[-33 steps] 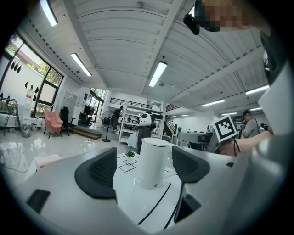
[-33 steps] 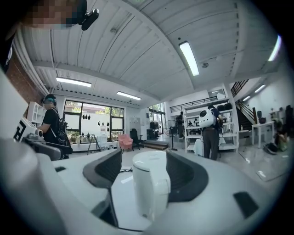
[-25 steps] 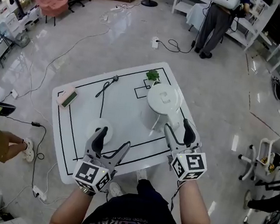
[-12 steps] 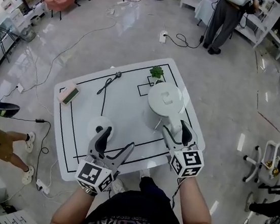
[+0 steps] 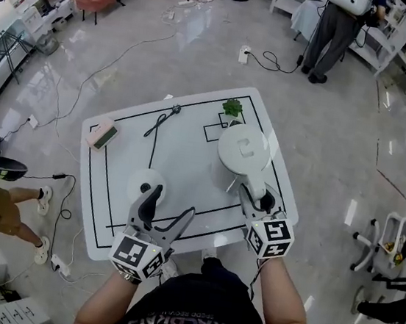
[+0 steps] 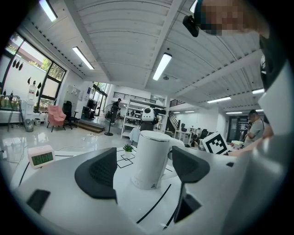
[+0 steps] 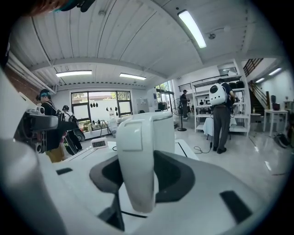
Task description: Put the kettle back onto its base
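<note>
A white kettle (image 5: pixel 243 150) stands upright on the right side of the white table (image 5: pixel 107 212), its handle (image 5: pixel 254 181) pointing toward me. My right gripper (image 5: pixel 256 196) has the handle (image 7: pixel 137 156) between its jaws, which are closing; both dark pads lie against the handle's sides. The round white base (image 5: pixel 145 182) sits on the table's left half, just ahead of my left gripper (image 5: pixel 170 201). That gripper is open with nothing between its fingers. In the left gripper view the kettle (image 6: pixel 150 158) shows beyond the spread jaws.
A small pink-and-green clock (image 5: pixel 100 135) lies at the table's left edge, a little green plant (image 5: pixel 232 108) at the far edge, and a black cable (image 5: pixel 156 125) runs across the middle. A person (image 5: pixel 340 24) stands beyond the table; cables trail over the floor.
My right gripper has come down and forward onto the kettle's handle, and its jaws have narrowed round it. The left gripper has stayed where it was.
</note>
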`<action>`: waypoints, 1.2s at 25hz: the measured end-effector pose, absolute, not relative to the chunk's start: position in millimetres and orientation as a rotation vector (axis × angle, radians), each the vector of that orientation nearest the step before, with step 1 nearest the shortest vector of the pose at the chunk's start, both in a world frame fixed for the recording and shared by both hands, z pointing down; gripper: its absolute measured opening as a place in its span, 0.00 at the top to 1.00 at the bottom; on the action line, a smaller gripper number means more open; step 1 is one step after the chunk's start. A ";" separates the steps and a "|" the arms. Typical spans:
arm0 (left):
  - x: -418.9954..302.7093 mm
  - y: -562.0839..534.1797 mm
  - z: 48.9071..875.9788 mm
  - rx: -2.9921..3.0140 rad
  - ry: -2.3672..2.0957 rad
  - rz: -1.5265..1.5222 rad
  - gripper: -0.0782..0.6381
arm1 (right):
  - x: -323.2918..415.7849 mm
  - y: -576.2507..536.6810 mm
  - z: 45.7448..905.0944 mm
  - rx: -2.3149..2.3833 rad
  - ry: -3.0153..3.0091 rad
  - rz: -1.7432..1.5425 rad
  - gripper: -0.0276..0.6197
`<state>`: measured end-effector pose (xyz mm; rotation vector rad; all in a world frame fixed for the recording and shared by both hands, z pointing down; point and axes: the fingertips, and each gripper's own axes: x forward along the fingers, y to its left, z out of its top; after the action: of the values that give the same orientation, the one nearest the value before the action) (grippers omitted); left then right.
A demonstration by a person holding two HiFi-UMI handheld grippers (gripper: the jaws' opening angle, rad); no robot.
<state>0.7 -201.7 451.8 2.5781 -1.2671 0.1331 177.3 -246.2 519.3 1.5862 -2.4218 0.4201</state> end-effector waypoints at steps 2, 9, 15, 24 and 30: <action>-0.8 -203.2 451.6 2.572 -1.275 0.127 0.38 | 178.9 -246.2 519.3 1.595 -2.410 0.403 0.72; -1.6 -207.3 447.7 2.577 -1.286 0.109 0.38 | 181.6 -246.5 519.0 1.569 -2.401 0.336 0.77; -5.8 -209.1 446.9 2.570 -1.294 0.104 0.38 | 180.4 -247.0 518.7 1.555 -2.394 0.335 0.77; -11.8 -208.3 445.0 2.563 -1.317 0.104 0.38 | 183.0 -248.1 516.7 1.569 -2.407 0.311 0.78; -13.4 -199.9 442.6 2.563 -1.324 0.090 0.42 | 185.2 -249.9 509.4 1.561 -2.425 0.284 0.78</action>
<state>-13.4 -199.9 442.6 2.5630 -1.3239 0.0903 185.2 -249.9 509.4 1.5606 -2.4250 0.2835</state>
